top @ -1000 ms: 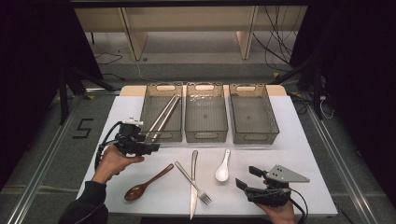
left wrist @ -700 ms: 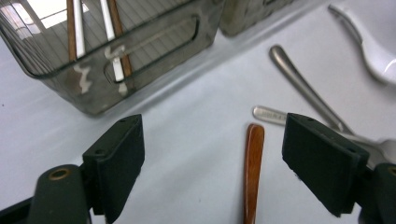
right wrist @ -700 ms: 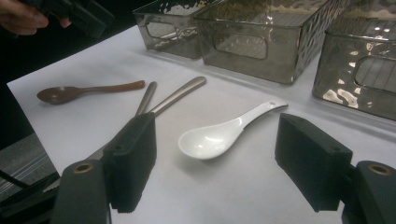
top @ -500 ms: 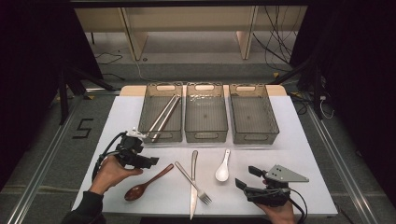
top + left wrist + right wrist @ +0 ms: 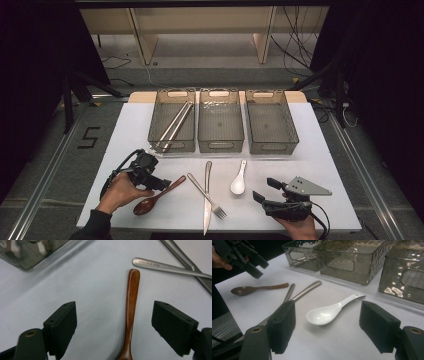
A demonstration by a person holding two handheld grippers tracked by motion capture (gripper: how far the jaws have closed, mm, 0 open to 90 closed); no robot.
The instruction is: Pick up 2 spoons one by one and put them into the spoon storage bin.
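A brown wooden spoon (image 5: pixel 152 197) lies at the front left of the white table. My left gripper (image 5: pixel 162 184) hovers low over its handle. In the left gripper view the handle (image 5: pixel 131 307) runs between the wide-apart jaws of the left gripper (image 5: pixel 115 307), touching neither pad; those jaws have just been opening. My right gripper (image 5: pixel 265 189) rests open near the front right edge, and in its own view a white ceramic spoon (image 5: pixel 329 311) lies ahead of its jaws (image 5: pixel 327 305). That view also shows the left gripper (image 5: pixel 253 265) above the wooden spoon (image 5: pixel 257 288).
A metal knife (image 5: pixel 206 220) and fork (image 5: pixel 216 207) lie crossed at the front centre, the white spoon (image 5: pixel 238 180) to their right. Three grey bins stand in a row behind: the left bin (image 5: pixel 171 92) holds two long metal rods, beside the middle bin (image 5: pixel 220 93) and right bin (image 5: pixel 270 93).
My left hand and gripper have come down and toward the table's front, from beside the left bin to over the wooden spoon's handle. The right gripper has stayed put.
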